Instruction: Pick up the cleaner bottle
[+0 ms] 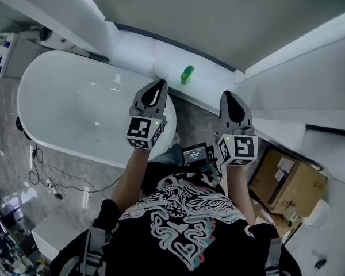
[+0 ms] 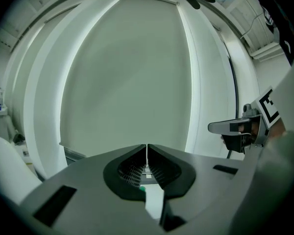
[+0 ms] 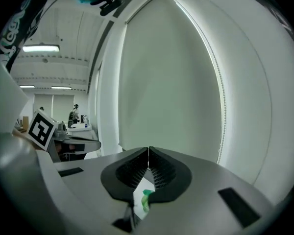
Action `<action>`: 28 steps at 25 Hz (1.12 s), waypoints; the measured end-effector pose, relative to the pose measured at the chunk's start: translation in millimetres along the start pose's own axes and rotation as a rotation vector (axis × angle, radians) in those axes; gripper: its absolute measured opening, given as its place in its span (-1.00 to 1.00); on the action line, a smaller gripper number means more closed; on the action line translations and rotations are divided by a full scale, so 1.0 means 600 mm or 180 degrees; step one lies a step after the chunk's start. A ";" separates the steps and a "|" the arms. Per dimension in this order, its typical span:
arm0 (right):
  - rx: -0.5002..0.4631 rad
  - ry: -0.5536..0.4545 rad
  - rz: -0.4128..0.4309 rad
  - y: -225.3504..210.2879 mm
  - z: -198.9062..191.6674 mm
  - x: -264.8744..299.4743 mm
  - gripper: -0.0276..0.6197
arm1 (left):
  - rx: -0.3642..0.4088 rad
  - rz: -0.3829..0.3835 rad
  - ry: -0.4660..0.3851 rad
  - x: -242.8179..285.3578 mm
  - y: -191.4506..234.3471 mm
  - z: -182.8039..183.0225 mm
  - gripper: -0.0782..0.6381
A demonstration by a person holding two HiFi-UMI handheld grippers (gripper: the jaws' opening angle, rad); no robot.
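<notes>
The cleaner bottle [image 1: 187,73] is small and green and stands on the white ledge [image 1: 161,53] behind the bathtub. My left gripper [image 1: 160,84] is shut and empty, its tips a little short of the bottle and to its left. My right gripper [image 1: 227,95] is also shut and empty, to the right of the bottle and nearer to me. In the right gripper view a sliver of the green bottle [image 3: 146,199] shows through the gap below the closed jaws [image 3: 148,168]. In the left gripper view the closed jaws [image 2: 147,163] face a pale wall, with the right gripper [image 2: 237,129] at the right.
A white bathtub [image 1: 75,105] fills the left half of the head view. Cardboard boxes [image 1: 290,186] sit on the floor at the right. Cables [image 1: 52,180] trail on the tiled floor at the tub's near side. White wall panels rise behind the ledge.
</notes>
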State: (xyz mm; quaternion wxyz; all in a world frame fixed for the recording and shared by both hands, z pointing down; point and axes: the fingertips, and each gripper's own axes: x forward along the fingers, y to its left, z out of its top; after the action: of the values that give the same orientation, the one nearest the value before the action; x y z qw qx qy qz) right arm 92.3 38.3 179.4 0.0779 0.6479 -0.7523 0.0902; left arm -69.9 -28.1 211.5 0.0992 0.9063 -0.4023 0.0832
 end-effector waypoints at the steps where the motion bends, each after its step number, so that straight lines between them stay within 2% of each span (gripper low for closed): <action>1: 0.0007 0.0030 0.0004 -0.005 -0.007 0.006 -0.83 | 0.0011 0.0003 0.0023 0.008 -0.001 -0.006 -0.72; 7: -0.0079 0.0148 0.0147 -0.020 -0.047 0.050 -0.83 | -0.0024 0.0009 0.0183 0.042 -0.004 -0.060 -0.72; 14: -0.0485 0.0057 0.0230 -0.045 -0.080 0.151 -0.83 | -0.0068 0.0130 0.0315 0.104 0.029 -0.111 -0.72; 22: -0.0528 0.0300 0.0428 -0.040 -0.186 0.216 -0.83 | -0.0063 0.0224 0.0419 0.137 0.047 -0.187 -0.72; 28: -0.0504 0.0360 0.0417 -0.044 -0.238 0.251 -0.83 | -0.0030 0.0315 0.0417 0.148 0.069 -0.233 -0.72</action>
State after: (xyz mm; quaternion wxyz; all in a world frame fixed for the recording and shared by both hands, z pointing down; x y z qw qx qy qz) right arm 96.0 -76.1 354.4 0.1651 0.5831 -0.7922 0.0718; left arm -51.7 -84.1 372.0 0.1253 0.8775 -0.4396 0.1453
